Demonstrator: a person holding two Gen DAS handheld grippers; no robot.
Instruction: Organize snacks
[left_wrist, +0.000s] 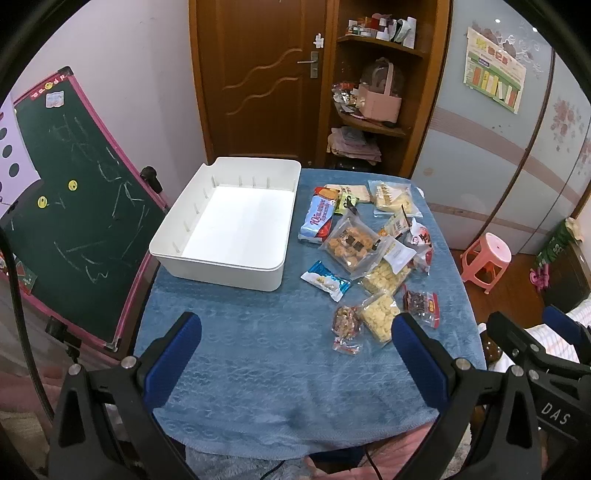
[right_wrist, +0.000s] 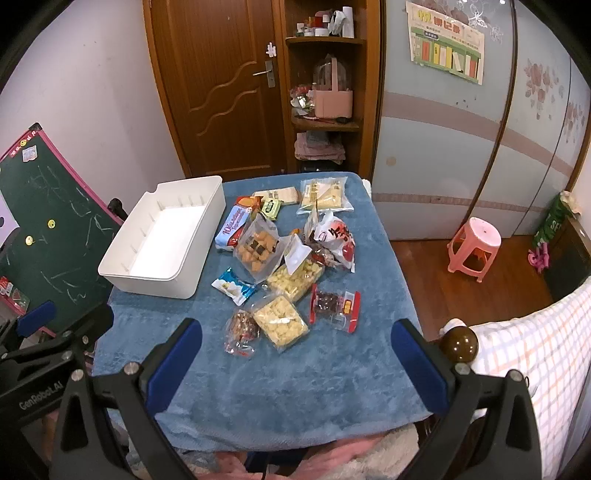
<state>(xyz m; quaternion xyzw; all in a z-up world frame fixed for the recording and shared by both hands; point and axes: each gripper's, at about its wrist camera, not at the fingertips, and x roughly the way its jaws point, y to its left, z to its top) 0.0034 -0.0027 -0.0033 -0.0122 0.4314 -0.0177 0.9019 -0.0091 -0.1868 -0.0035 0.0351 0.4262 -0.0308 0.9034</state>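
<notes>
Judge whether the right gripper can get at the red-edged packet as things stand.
Probably yes: the right gripper is open and empty, the red-edged packet lies alone on the cloth just ahead, nothing between.

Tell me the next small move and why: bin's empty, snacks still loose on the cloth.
Probably lower the right claw, which is open and holding nothing, onto the nearest packet, the clear bag of pale yellow pieces. It lies at the front of the pile, and the white bin beside the pile has nothing in it yet.
</notes>
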